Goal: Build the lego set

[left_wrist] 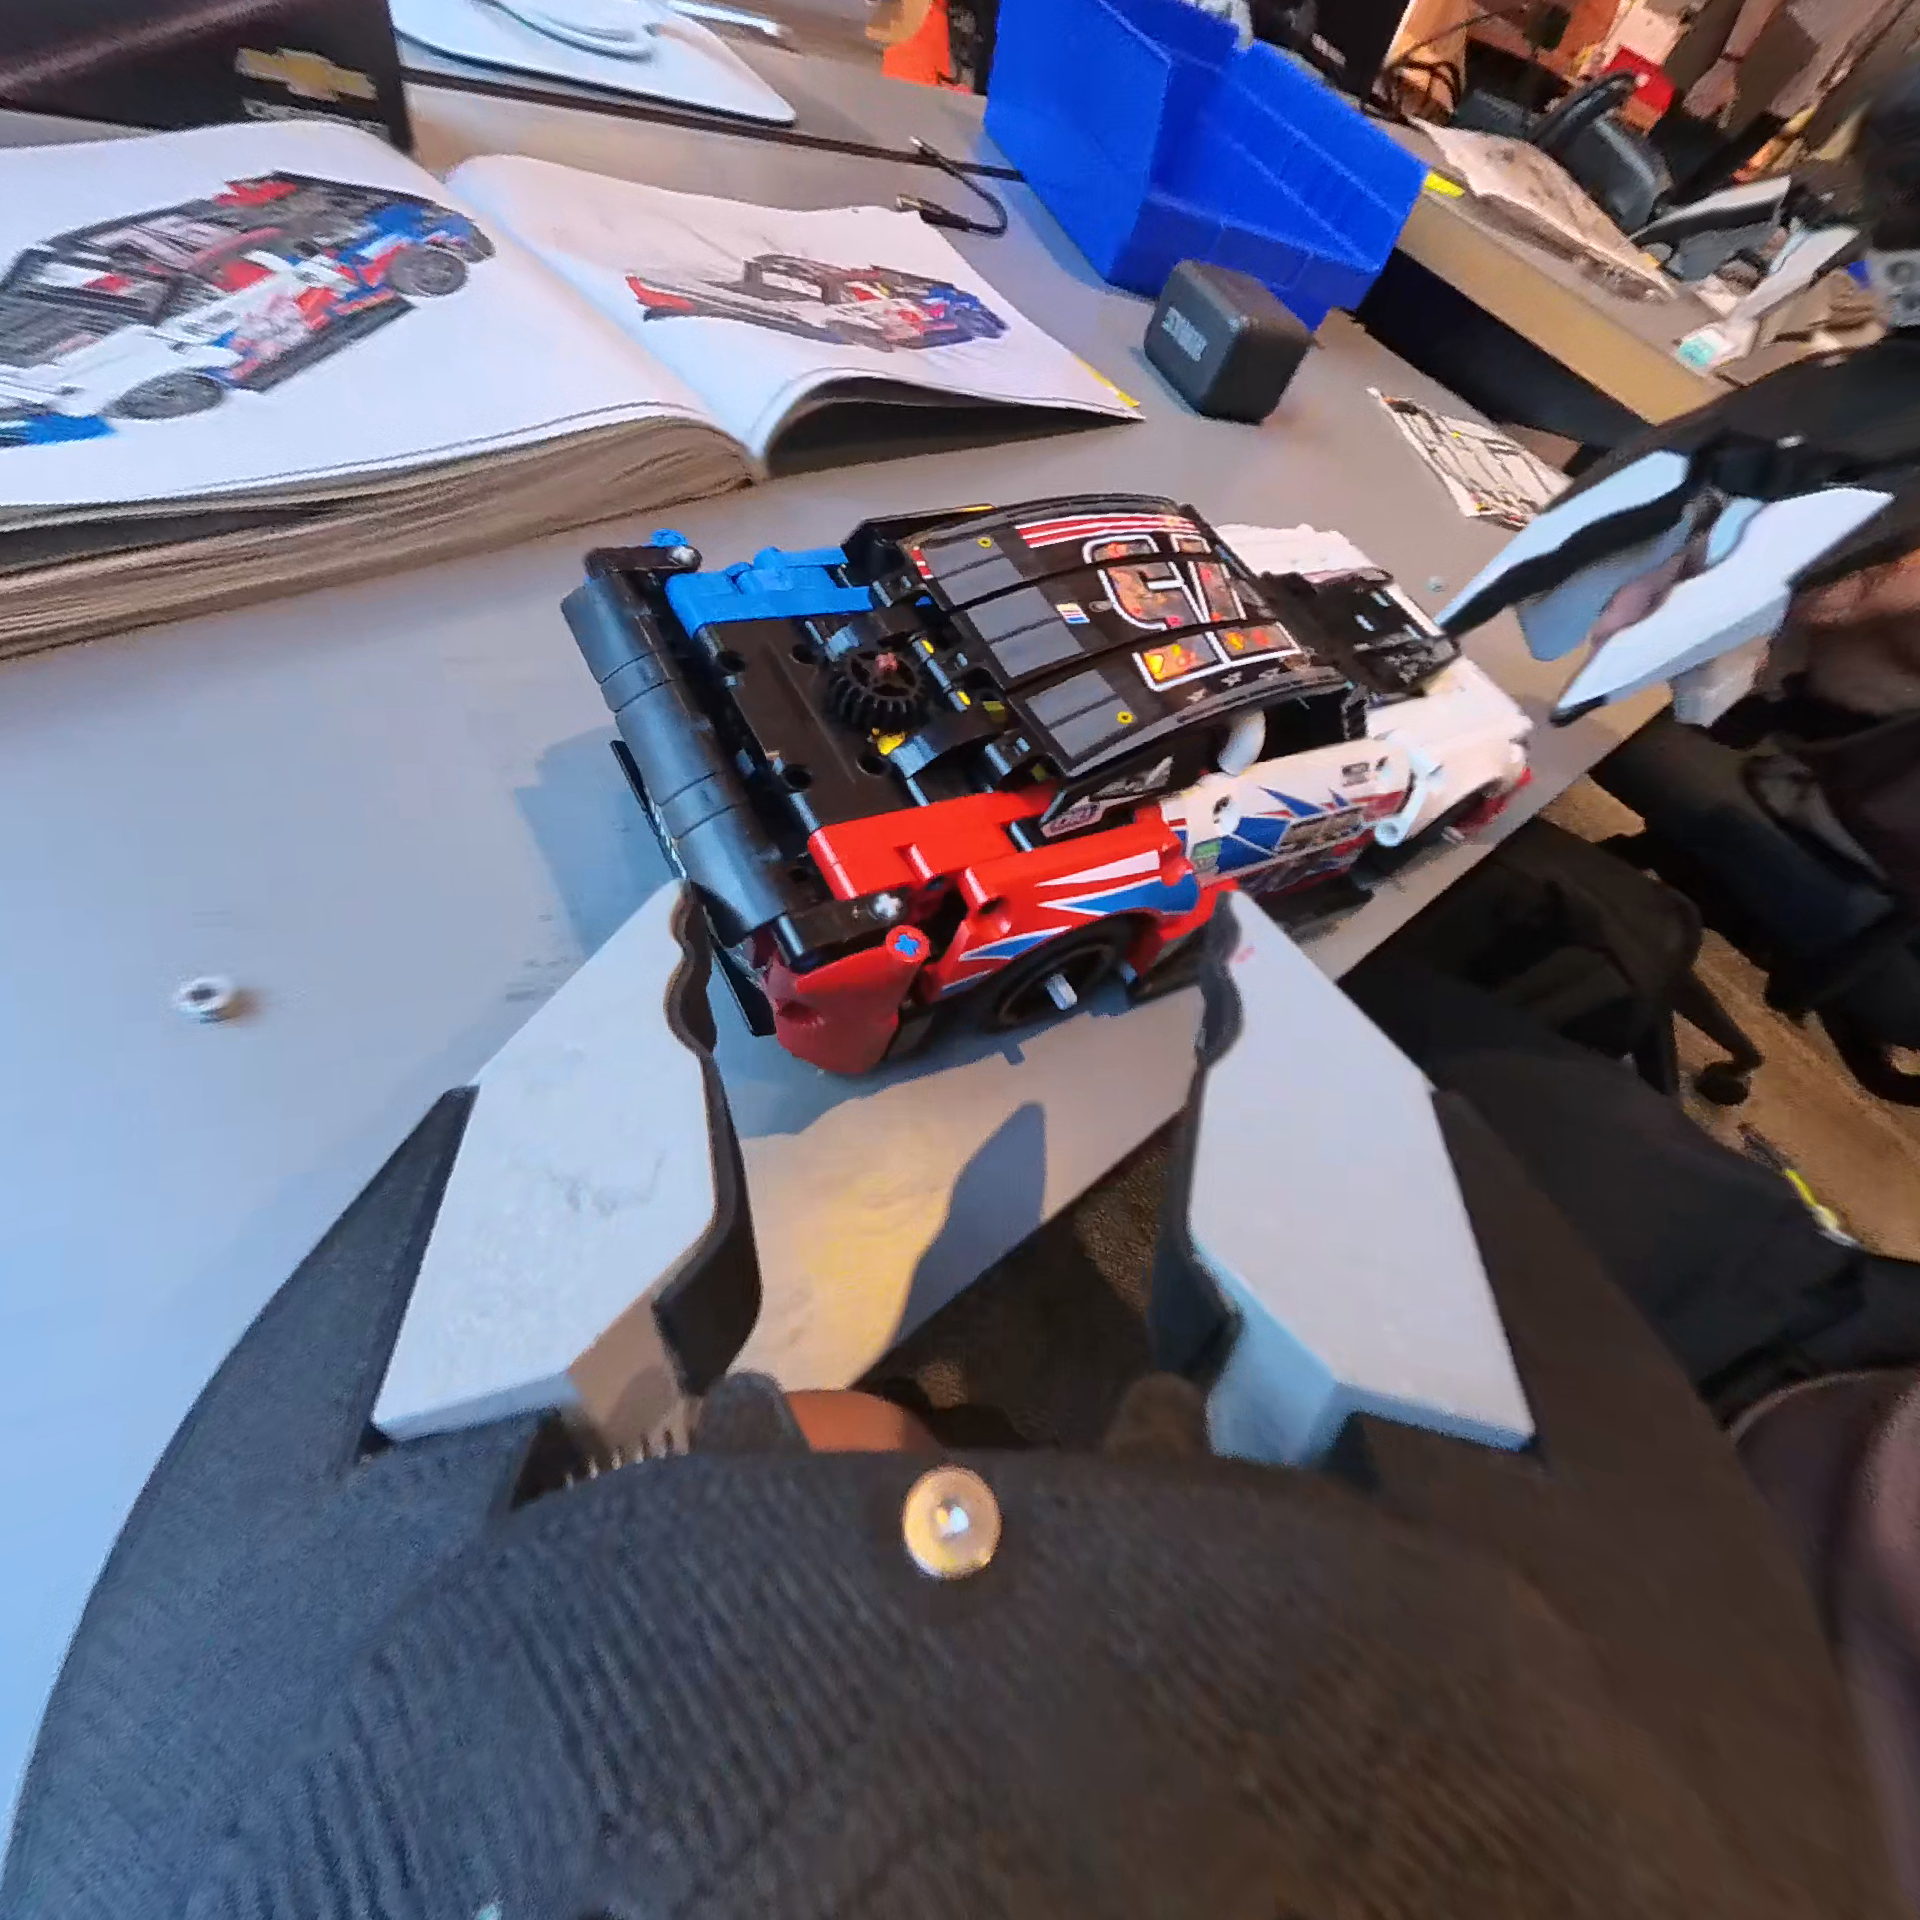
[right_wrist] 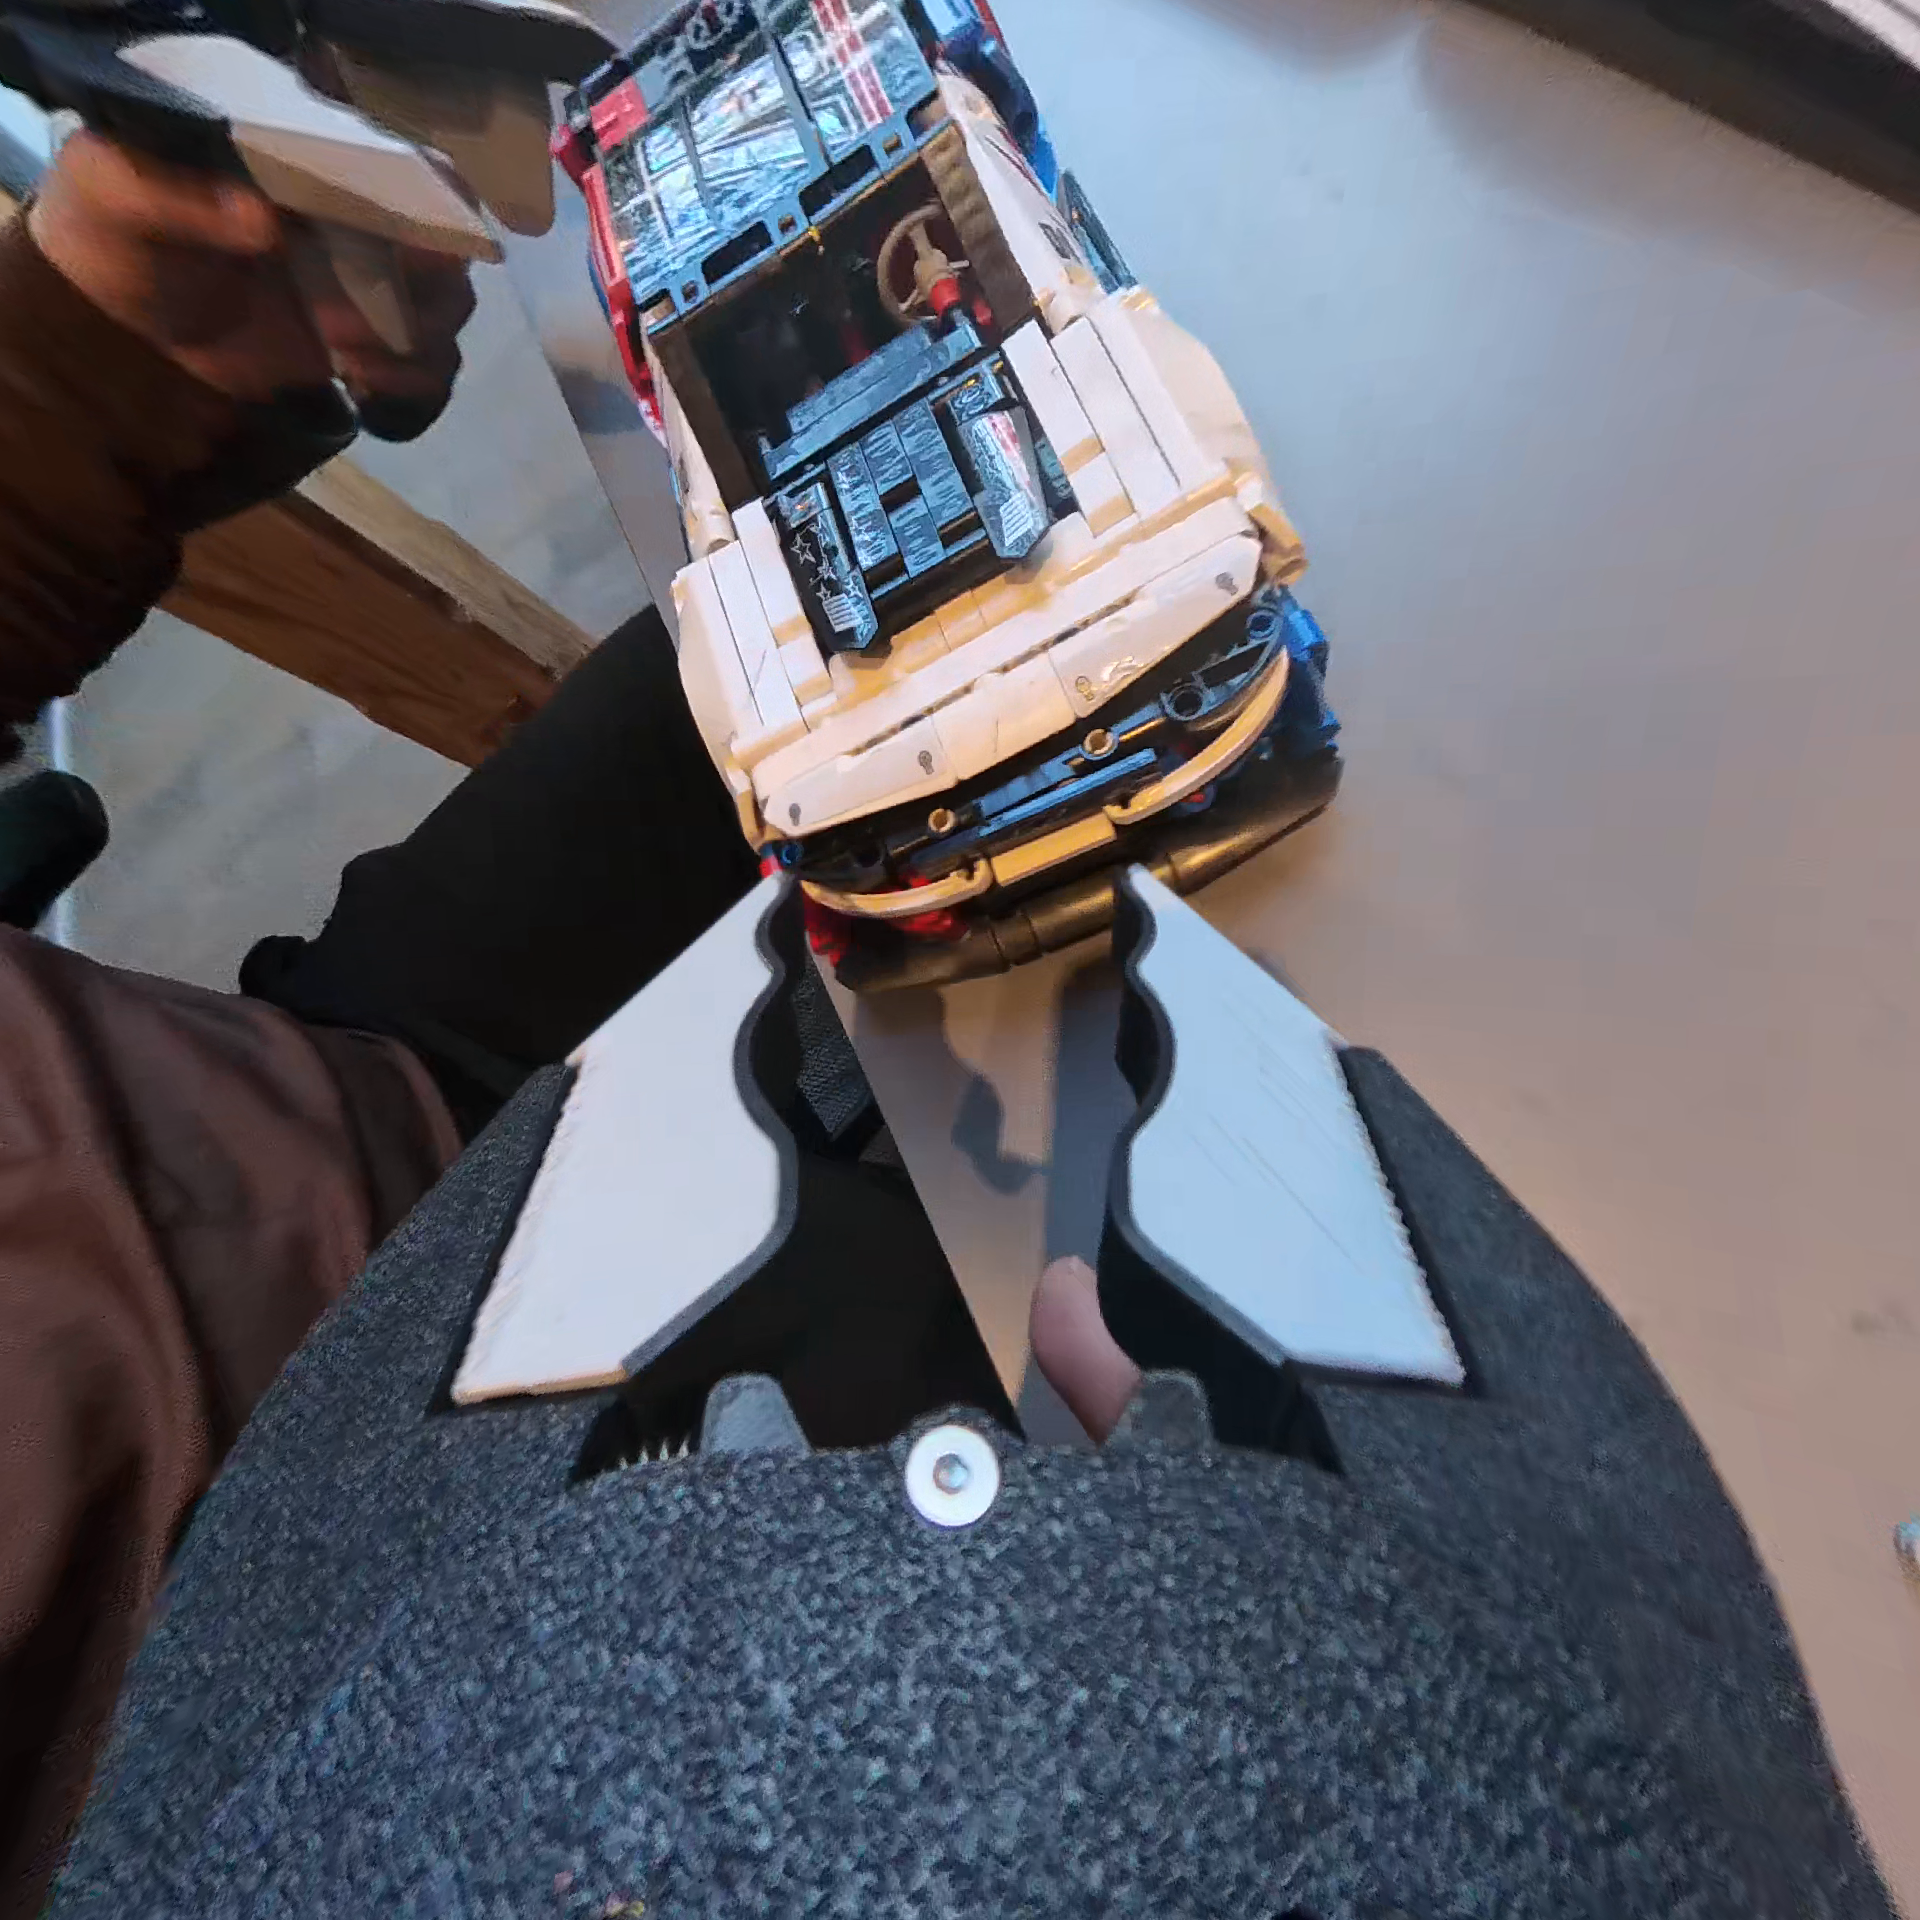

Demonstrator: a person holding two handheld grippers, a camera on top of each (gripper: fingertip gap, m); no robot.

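One toy car (left_wrist: 1039, 748) on the table (left_wrist: 312, 831), two claws, left (left_wrist: 956, 997) and right (right_wrist: 951, 904), both spread apart; open booklet (left_wrist: 416, 343) cut off

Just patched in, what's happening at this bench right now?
A person holds a pair of tongs in each hand around a nearly finished lego car near the grey table's edge. The left tongs are open at its red rear corner; the right tongs are open at its white front bumper. Neither grips anything. An instruction booklet lies open behind.
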